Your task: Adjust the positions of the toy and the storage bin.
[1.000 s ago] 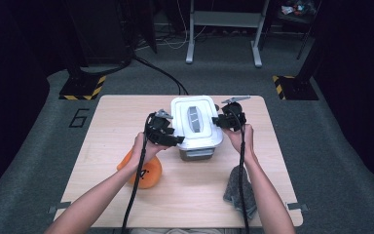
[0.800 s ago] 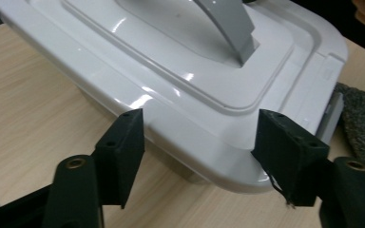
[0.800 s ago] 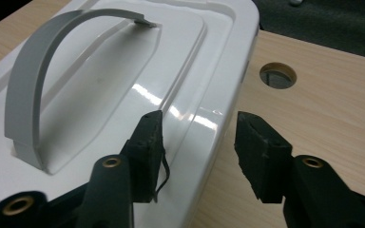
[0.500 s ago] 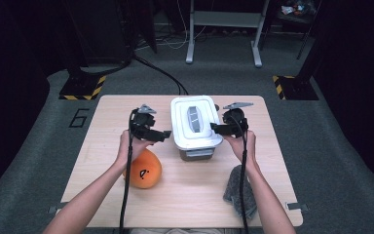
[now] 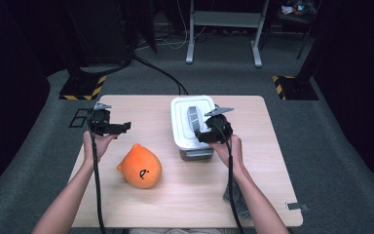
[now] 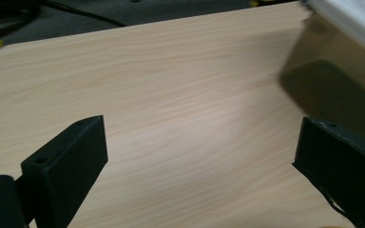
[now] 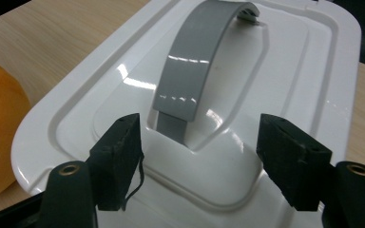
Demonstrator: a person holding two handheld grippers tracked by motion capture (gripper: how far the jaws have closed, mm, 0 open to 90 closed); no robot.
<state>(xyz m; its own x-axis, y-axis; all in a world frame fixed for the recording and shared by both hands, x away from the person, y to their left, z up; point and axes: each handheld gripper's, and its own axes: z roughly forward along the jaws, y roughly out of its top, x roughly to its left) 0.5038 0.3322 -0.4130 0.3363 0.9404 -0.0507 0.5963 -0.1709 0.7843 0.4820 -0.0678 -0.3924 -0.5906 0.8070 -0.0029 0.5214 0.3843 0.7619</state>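
the white lidded box (image 5: 191, 127) stands on the wooden table (image 5: 272, 195), right of centre, with its grey handle (image 5: 193, 117) lying along the lid. the right gripper (image 5: 202, 135) hovers over the near part of the lid; its jaws stand apart, one on each side of the handle's near end, with the pads (image 7: 119, 159) clear of the handle, having just been opening. the left gripper (image 5: 121, 127) sits near the left table edge, well apart from the box, jaws wide over bare wood, having just been opening. an orange plush toy (image 5: 140, 167) lies between the forearms.
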